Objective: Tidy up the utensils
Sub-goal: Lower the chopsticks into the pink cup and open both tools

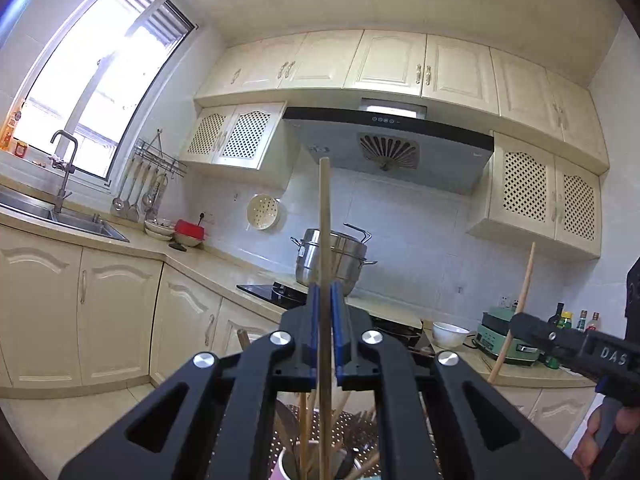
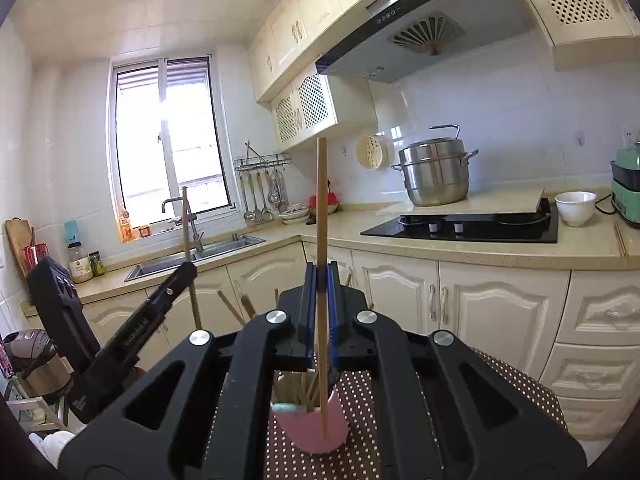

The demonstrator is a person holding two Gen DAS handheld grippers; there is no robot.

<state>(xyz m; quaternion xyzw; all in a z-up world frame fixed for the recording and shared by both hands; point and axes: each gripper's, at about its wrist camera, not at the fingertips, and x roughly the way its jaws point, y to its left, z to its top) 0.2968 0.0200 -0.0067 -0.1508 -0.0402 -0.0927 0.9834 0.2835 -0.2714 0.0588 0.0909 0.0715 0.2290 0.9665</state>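
Note:
My left gripper [image 1: 325, 286] is shut on a long wooden chopstick [image 1: 325, 216] that stands upright between its blue pads. Beneath it is a cup [image 1: 288, 466] with several more wooden sticks. In the right wrist view my right gripper [image 2: 321, 270] is shut on another upright chopstick [image 2: 321, 200], whose lower end hangs in front of a pink cup [image 2: 312, 432] holding several chopsticks. Each gripper also shows in the other's view: the right gripper [image 1: 516, 318] with its stick [image 1: 524, 280] off to the right, the left gripper [image 2: 188, 270] with its stick [image 2: 186, 224] off to the left.
The cup stands on a brown polka-dot tablecloth [image 2: 360, 420]. Beyond are the counter with a black hob [image 2: 460, 226], a steel pot [image 2: 434, 172], a white bowl [image 2: 574, 206], a green appliance [image 2: 626, 184] and a sink [image 2: 192, 258]. A person's hand [image 1: 600, 436] grips the right handle.

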